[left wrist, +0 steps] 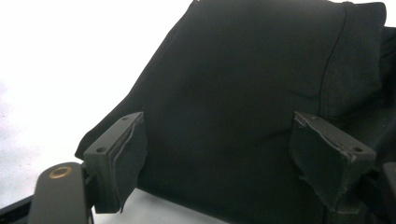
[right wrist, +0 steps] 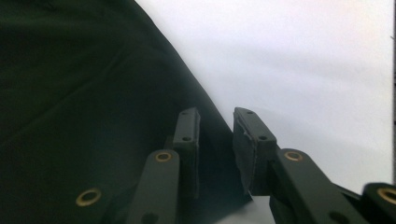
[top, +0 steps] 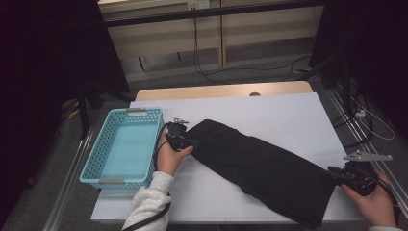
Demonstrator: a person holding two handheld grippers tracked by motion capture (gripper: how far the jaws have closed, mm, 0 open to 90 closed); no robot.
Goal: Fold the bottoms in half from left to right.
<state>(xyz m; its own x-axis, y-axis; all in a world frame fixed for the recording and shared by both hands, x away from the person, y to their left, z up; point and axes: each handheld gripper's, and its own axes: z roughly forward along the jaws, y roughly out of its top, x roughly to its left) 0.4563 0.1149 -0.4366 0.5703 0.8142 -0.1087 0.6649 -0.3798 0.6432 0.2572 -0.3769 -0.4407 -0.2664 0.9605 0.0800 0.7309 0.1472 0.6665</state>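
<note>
Here, labelled as in a figure:

Garment: the black folded garment (top: pixel 262 171) lies flat and slantwise on the white counter (top: pixel 288 115), one short end near the basket, the other running toward the counter's near right corner. It lies stretched out, likely so both ends can be reached at once.

Left tongs: my left tongs (top: pixel 188 142) sit at the garment's upper-left end. In the left gripper view (left wrist: pixel 217 154) the jaws stand spread wide, cloth lying between them but neither pad (left wrist: pixel 130 158) pressing it. I judge this an open stance that frames the folded edge without gripping it.

Right tongs: my right tongs (top: pixel 339 174) meet the opposite end at its right-hand edge. In the right gripper view (right wrist: pixel 215 140) the jaws are narrowed around the garment's edge, a small gap showing between them; I cannot tell whether the pads actually pinch the cloth.

Basket: the light blue basket (top: pixel 98 166) stands just left of my left hand (top: pixel 169 156), beside the garment's end, presumably as the receptacle.
</note>
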